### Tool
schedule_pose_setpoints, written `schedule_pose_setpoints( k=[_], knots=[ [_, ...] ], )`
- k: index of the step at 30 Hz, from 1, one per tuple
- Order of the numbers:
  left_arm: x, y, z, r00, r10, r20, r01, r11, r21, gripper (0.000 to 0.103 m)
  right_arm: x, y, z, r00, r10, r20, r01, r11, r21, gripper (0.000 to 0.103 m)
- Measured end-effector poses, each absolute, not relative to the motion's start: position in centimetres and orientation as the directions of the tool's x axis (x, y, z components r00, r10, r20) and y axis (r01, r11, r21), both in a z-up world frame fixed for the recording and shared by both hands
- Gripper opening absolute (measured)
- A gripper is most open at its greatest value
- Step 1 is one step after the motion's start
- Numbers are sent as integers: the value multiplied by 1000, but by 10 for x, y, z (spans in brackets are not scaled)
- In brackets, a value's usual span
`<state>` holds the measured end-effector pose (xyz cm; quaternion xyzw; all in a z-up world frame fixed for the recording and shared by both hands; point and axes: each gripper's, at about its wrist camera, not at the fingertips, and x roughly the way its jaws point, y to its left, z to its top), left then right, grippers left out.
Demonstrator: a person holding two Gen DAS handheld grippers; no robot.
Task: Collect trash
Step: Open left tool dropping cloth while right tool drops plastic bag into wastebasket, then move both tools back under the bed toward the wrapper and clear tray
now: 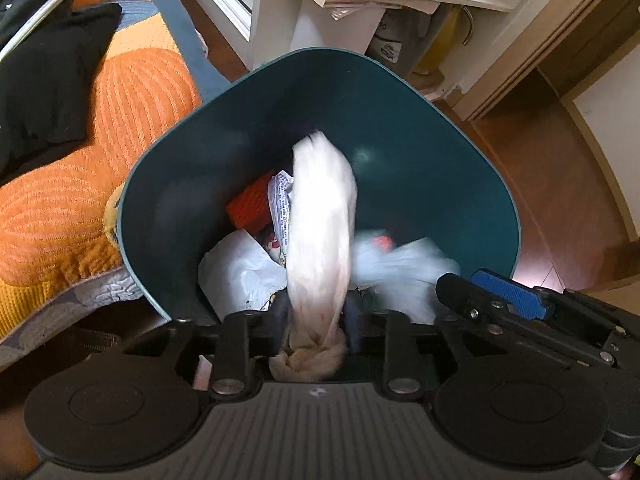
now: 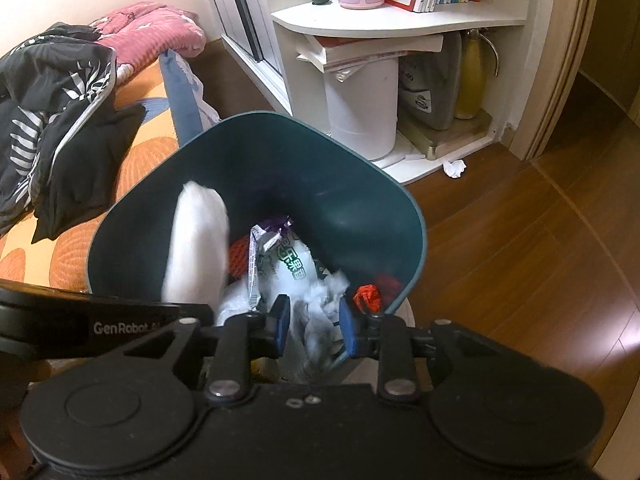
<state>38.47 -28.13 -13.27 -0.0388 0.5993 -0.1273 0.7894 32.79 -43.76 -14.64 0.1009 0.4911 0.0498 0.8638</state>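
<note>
A teal trash bin [image 1: 472, 168] stands right under both grippers and holds several wrappers and white bags. My left gripper [image 1: 318, 316] points down into it. A long, blurred whitish wad of tissue [image 1: 320, 220] hangs between its fingers, which stand apart and do not seem to press it. That same wad [image 2: 196, 248] shows at the left in the right wrist view. My right gripper [image 2: 314, 326] is over the bin's near rim [image 2: 256, 114]. Its blue pads [image 2: 347, 328] are spread, with blurred crumpled paper [image 2: 318, 320] loose between them.
A bed with an orange cover [image 1: 100, 128] and black clothing [image 2: 60, 120] lies left of the bin. Behind it a white shelf unit [image 2: 400, 24] holds books, a white cylinder and bottles. A crumpled white paper [image 2: 455, 168] lies on the wooden floor [image 2: 520, 260] at right.
</note>
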Motion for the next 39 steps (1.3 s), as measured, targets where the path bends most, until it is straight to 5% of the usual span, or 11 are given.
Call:
schedule_pose_setpoints(
  k=[3,11,33,36,39],
  knots=[
    [380,-279,-128,270,-237,-933,154,967,-201,48,326,-436,-142,520,180,-835,4,977,213,29],
    [360,-259,-102,317,-240,-917,147,968,-203,48,306,-425,-114,550,214,-807,-58,974,218,39],
    [254,-142,-35,452,-221,-864,31,972,-232,49,235,-330,-53,557,350,-754,-306,930,205,44],
    [238,-118,-35,462,-210,-862,-7,971,-240,66,225,-312,-51,545,380,-748,-343,915,215,46],
    [222,-93,-39,471,-195,-860,-41,969,-242,71,217,-292,-53,525,405,-748,-373,900,225,47]
  ],
)
